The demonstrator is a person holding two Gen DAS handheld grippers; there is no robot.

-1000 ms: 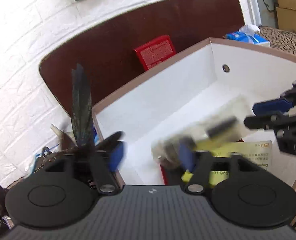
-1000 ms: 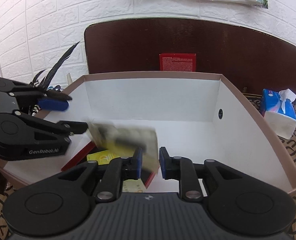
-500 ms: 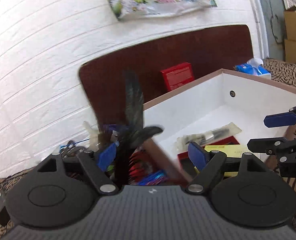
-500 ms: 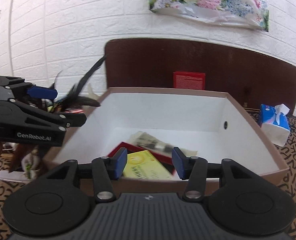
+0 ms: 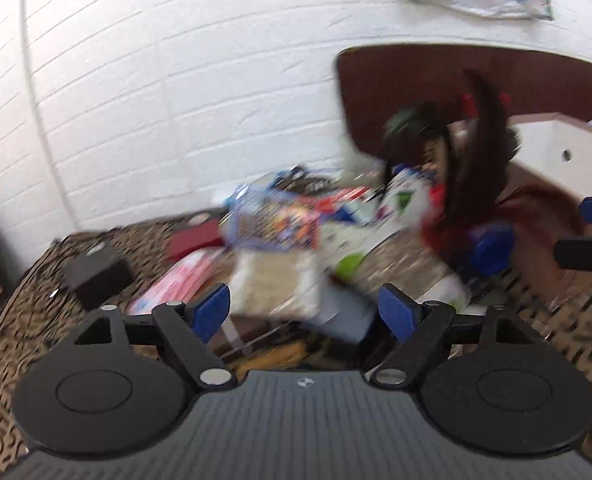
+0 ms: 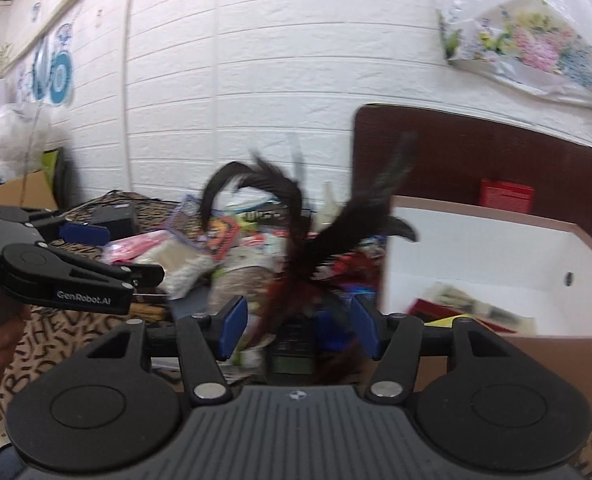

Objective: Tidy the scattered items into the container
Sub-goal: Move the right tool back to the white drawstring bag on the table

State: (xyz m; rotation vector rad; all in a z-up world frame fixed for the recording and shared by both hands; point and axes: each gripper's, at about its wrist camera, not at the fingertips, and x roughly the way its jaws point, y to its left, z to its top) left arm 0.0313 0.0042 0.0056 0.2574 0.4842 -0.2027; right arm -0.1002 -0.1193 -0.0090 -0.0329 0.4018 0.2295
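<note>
- At twelve o'clock ahead of the left gripper (image 5: 304,312), its jaws spread apart and empty, lies the blurred heap of scattered packets (image 5: 279,240) on the patterned cloth; judging by this, pick one separable piece, perhaps the pale grainy packet (image 5: 273,284) nearest.
- The right gripper (image 6: 298,322), also parted and empty, faces the dark feather bunch (image 6: 296,240) at twelve o'clock.
- The white-lined brown cardboard box (image 6: 496,256) sits at two o'clock, some flat items already inside.

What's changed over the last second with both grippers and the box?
Both the left gripper and right gripper have let go of the clear packet, now lying in the white box, and swung left toward the clutter pile. Both are open, empty. The box and feathers stayed put.
</note>
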